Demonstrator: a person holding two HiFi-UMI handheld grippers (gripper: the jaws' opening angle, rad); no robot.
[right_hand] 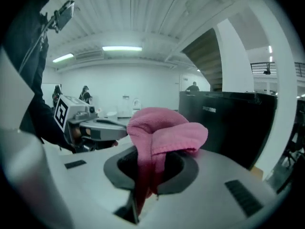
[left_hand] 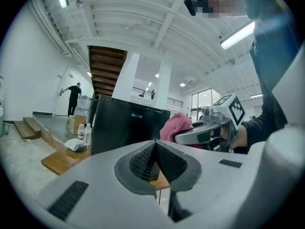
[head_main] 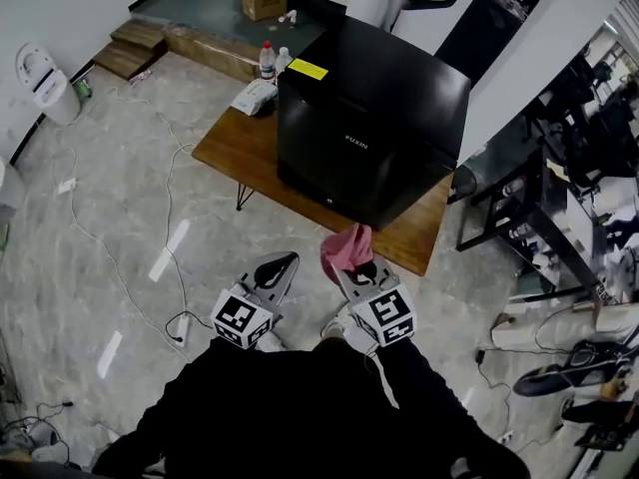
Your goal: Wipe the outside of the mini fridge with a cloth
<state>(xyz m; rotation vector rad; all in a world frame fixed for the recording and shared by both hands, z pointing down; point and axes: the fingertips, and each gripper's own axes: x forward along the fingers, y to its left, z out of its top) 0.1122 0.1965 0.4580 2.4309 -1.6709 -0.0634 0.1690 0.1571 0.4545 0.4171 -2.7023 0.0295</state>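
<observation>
Right hand-held gripper [head_main: 349,270] clamps pink cloth [head_main: 344,245] (left hand-held gripper [head_main: 283,263] closed) near mini fridge [head_main: 379,118] on wooden table [head_main: 245,148]

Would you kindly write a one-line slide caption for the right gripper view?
Right gripper clamps a pink cloth, with the black mini fridge ahead, not yet touched.

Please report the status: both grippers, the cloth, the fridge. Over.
Left gripper shut, empty. Right gripper shut on pink cloth. Mini fridge on wooden table, cloth not yet touching it. Nothing between cloth and fridge.
</observation>
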